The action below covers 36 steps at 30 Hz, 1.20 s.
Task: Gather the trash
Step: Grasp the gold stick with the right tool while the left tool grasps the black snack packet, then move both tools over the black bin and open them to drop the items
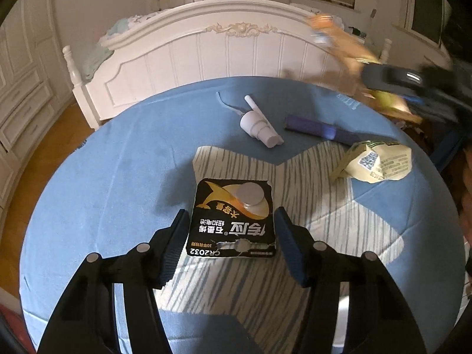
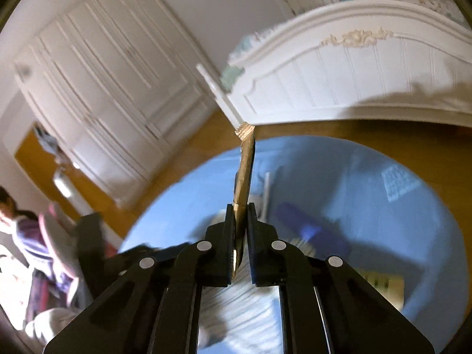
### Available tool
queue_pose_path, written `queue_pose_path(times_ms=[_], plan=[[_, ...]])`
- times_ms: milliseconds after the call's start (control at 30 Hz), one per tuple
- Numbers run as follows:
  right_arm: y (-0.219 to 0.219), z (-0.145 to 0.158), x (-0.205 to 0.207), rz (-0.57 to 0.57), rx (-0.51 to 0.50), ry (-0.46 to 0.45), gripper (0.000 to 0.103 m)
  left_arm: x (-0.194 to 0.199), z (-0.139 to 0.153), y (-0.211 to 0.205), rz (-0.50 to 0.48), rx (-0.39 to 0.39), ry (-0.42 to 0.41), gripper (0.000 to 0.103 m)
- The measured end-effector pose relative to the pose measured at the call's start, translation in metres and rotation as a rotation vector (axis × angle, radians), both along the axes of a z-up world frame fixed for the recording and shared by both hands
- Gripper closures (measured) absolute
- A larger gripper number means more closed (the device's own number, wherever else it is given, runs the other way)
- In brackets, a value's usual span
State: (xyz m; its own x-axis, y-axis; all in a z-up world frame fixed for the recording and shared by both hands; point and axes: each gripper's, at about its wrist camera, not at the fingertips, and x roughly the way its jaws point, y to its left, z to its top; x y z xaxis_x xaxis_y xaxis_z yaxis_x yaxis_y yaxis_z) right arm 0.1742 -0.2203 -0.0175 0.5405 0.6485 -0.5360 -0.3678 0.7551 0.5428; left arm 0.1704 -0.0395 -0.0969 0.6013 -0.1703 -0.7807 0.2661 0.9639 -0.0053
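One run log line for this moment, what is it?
left hand-held gripper: open around battery pack | right hand-held gripper: shut on wrapper

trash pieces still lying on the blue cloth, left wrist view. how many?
4: battery card between the left gripper fingers, white pump head behind it, dark purple strip beside that, crumpled yellow wrapper at right. More may lie outside the view.

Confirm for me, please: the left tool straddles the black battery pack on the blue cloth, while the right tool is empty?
Not quite: the right tool is shut on a flat golden wrapper, as the right wrist view shows. The left tool does straddle the black battery pack on the blue cloth.
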Motion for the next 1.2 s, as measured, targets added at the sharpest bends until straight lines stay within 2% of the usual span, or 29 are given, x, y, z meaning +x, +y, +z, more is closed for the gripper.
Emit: queue_pose_path(times_ms=[300,400,533,700,933,1067,1200], plan=[[-0.043,-0.013,-0.094,-0.040,0.059,0.025,0.094,-0.045,0.024,0.025,0.047,-0.133,-0.057,0.045],[-0.038,-0.019,-0.115,-0.033,0.072,0.047,0.094,-0.069,0.040,0.040,0.079,-0.189,-0.098,0.045],[-0.012,-0.015,-0.122,0.018,0.057,0.053,0.094,-0.107,0.056,0.073,0.158,-0.247,-0.155,0.045],[0.045,-0.004,-0.136,0.156,0.030,0.034,0.094,-0.162,0.063,0.128,0.310,-0.242,-0.213,0.045],[0.167,0.006,-0.158,0.424,-0.017,0.034,0.094,-0.216,0.037,0.216,0.538,-0.220,-0.187,0.045],[0.236,0.008,-0.167,0.558,-0.074,0.030,0.094,-0.234,0.021,0.252,0.620,-0.242,-0.174,0.045],[0.295,0.006,-0.169,0.635,-0.152,0.029,0.094,-0.243,0.003,0.278,0.671,-0.269,-0.156,0.045]])
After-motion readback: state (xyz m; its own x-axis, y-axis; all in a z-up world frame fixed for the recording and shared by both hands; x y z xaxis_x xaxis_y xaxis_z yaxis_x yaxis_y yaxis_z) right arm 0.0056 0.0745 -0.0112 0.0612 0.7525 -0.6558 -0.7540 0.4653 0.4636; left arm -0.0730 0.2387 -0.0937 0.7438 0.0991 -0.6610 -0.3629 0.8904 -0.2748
